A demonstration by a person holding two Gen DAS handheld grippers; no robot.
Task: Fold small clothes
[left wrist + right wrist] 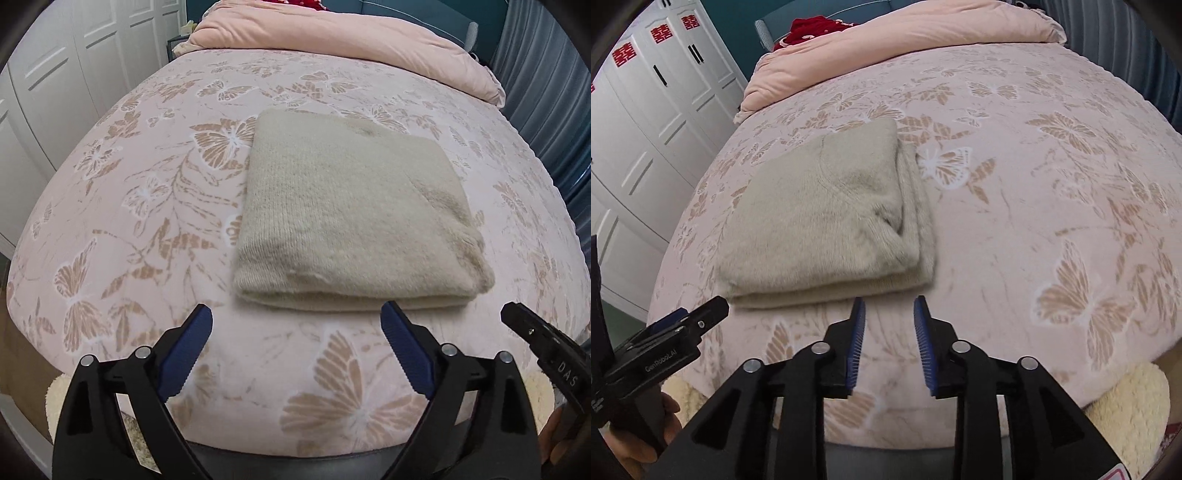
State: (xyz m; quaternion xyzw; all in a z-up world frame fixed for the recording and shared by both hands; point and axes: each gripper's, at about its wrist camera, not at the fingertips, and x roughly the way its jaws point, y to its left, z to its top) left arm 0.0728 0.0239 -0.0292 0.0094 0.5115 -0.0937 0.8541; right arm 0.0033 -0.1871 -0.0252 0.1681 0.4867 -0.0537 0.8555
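A beige knitted garment (351, 218) lies folded into a neat rectangle on the pink butterfly-print bed (147, 221). It also shows in the right wrist view (827, 221), left of centre. My left gripper (297, 317) is open and empty, just in front of the garment's near edge. My right gripper (889, 314) is open with a narrower gap, empty, close to the garment's near right corner. Each gripper shows in the other's view: the right one (535, 339) at the lower right, the left one (683, 328) at the lower left.
A pink duvet (332, 33) lies rolled at the head of the bed. White wardrobe doors (646, 110) stand to the left. A blue curtain (546, 92) hangs on the right. A cream fluffy rug (1126, 398) lies at the foot of the bed.
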